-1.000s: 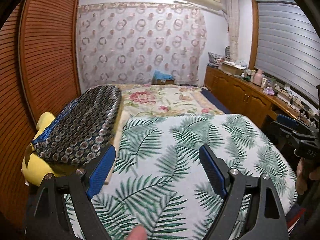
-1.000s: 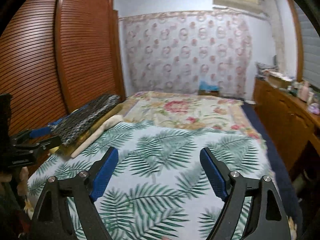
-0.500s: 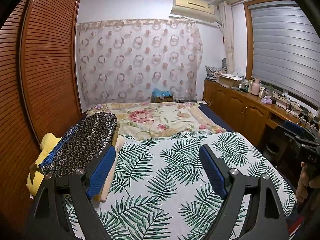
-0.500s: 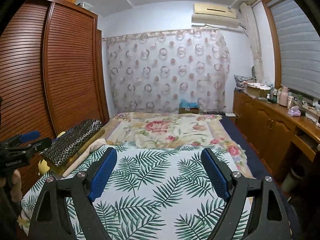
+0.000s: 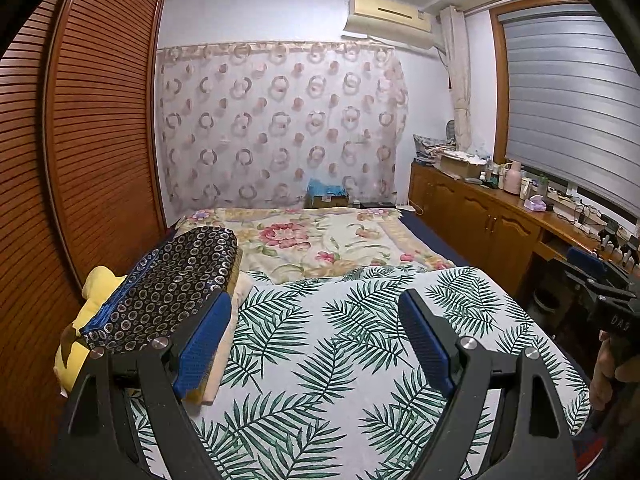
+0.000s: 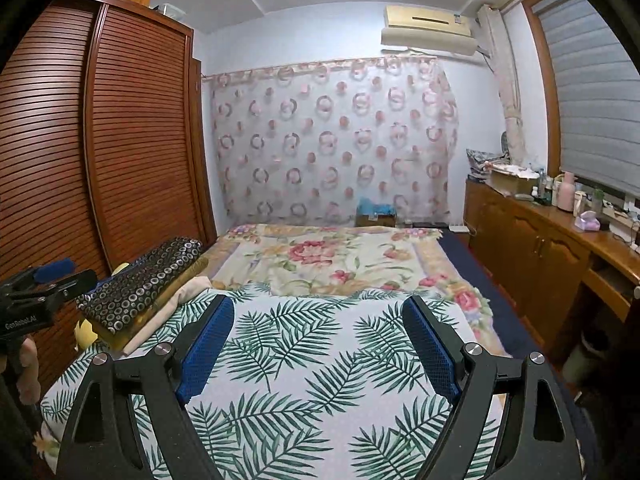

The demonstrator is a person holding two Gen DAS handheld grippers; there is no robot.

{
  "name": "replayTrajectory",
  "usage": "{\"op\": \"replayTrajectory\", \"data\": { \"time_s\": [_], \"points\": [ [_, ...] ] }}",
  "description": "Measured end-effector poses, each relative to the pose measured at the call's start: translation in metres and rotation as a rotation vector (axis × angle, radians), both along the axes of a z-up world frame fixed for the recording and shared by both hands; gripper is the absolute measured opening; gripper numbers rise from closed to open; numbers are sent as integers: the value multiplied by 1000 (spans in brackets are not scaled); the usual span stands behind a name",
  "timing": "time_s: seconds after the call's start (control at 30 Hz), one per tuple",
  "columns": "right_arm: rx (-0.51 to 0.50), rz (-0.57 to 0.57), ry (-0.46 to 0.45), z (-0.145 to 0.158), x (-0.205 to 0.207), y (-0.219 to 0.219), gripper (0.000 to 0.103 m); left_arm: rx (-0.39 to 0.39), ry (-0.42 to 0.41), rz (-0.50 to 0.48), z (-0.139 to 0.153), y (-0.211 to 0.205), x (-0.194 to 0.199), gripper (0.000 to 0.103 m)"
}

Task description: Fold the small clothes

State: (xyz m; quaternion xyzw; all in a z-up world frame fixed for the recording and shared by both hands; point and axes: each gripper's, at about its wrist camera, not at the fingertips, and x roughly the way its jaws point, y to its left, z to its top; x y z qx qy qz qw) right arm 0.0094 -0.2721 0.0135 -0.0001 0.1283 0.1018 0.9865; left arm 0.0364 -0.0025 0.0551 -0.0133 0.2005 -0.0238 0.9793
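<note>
Left gripper (image 5: 314, 298): spread wide, nothing between the blue pads, raised above the bed and looking along it. Right gripper (image 6: 318, 303): likewise wide and empty, level with its partner, each held in a hand at the other's side.

Below both: leaf-print sheet (image 5: 320, 400), flat and bare wherever visible. Further on, a floral blanket (image 5: 320, 240).

No single small garment laid out anywhere in view. Only candidate: a stack at the left edge of the bed, against the wardrobe (image 5: 100, 140), made of a dark ring-patterned cloth (image 5: 176, 280) on top, a beige folded cloth (image 5: 240, 292) under it and something yellow (image 5: 100, 284) beneath. Cannot tell whether these are clothes or bedding.

Fits two stages equally: a piece about to be fetched onto the sheet, or a folded piece just set aside on the stack.

Either way, worth holding both pairs of fingers apart and level, clear of each other, and high enough not to snag or ruck the sheet, since any fold needs that surface smooth.
</note>
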Motion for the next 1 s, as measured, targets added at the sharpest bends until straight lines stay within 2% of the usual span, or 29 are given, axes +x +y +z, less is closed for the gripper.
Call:
{"op": "replayTrajectory", "data": {
  "time_s": [1.0],
  "points": [
    [0, 13, 2, 3, 4, -18, 87, 7, -7, 5, -1, 1, -1, 86]
  ]
}}
